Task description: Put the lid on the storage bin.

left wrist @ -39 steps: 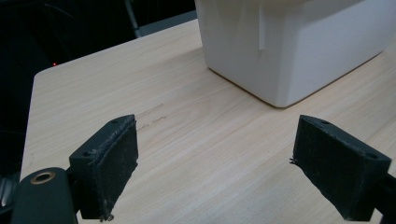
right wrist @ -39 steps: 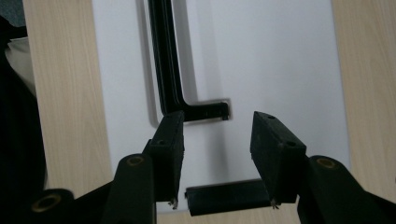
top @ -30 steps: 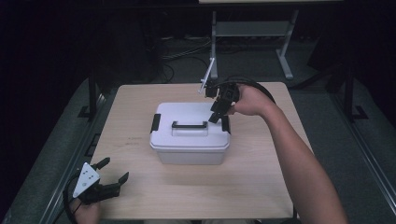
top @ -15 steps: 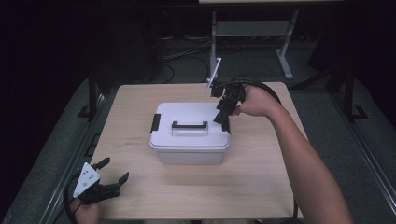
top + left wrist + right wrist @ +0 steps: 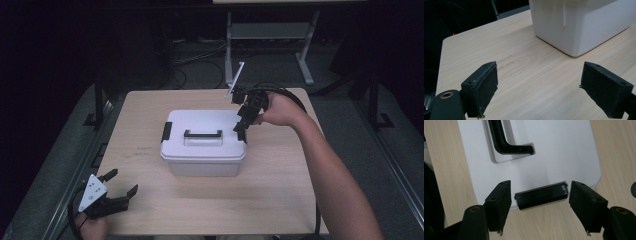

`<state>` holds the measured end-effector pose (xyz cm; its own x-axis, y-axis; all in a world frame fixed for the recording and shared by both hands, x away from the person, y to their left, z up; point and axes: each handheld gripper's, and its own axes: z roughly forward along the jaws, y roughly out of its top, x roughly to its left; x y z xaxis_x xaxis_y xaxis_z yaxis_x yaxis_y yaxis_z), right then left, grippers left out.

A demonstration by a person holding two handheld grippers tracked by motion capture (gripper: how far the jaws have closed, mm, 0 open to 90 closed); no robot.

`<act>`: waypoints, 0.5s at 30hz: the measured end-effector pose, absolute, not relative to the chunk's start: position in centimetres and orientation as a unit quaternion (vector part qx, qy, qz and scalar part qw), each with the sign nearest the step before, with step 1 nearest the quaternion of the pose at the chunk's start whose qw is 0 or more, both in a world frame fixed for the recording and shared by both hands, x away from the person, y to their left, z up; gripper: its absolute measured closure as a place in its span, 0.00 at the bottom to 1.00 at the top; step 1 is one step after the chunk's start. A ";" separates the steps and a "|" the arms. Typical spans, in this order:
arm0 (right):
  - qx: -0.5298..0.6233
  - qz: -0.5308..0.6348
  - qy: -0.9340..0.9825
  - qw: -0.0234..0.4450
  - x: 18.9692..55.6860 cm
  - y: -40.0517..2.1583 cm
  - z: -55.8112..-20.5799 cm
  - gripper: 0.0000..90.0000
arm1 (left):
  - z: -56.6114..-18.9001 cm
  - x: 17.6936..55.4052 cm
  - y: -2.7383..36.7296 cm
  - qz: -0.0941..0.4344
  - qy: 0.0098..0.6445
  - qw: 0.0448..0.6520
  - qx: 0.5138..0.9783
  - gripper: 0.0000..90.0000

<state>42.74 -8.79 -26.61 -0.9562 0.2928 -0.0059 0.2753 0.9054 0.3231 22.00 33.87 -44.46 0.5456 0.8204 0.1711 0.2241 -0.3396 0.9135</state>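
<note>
A white lidded box [image 5: 202,155] with a black handle [image 5: 202,134] stands mid-table. My right gripper [image 5: 243,121] hangs over its right end, jaws pointing down. In the right gripper view the black right latch [image 5: 541,196] lies between the pads [image 5: 499,205] of that gripper [image 5: 540,197], with a narrow gap on each side. These jaws have just been opening and hold nothing. My left gripper [image 5: 122,182] rests at the table's near left corner, open and empty [image 5: 539,85], with the box wall [image 5: 584,27] ahead of it.
The box's left latch [image 5: 166,131] is closed against the lid. Bare wooden tabletop [image 5: 280,190] surrounds the box. Behind the table stand a metal frame [image 5: 270,35] and cables on a dark floor. Dark rails run along both table sides.
The right gripper's jaws have spread apart around the right latch, and the hand has shifted slightly. The left gripper has not moved.
</note>
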 end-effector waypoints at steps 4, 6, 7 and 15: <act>0.149 0.163 0.975 0.028 42.7 -9.1 -26.7 0.36 | -44.5 22.0 33.9 0.326 0.348 0.457 0.751 0.15; 0.149 0.163 0.975 0.029 42.7 -9.3 -26.7 0.35 | -44.5 22.0 33.9 0.326 0.347 0.457 0.751 0.15; 0.149 0.163 0.975 0.029 42.7 -9.3 -26.7 0.35 | -44.5 22.0 33.9 0.326 0.347 0.457 0.751 0.15; 0.157 0.163 0.974 0.029 42.5 -10.2 -26.9 0.34 | -44.5 22.0 33.8 0.325 0.348 0.457 0.751 0.15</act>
<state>42.50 -10.16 -26.93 -0.9492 0.3146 -0.0063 0.2955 0.8980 0.3259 21.98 33.83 -44.47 0.5469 0.8197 0.1706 0.2247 -0.3399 0.9132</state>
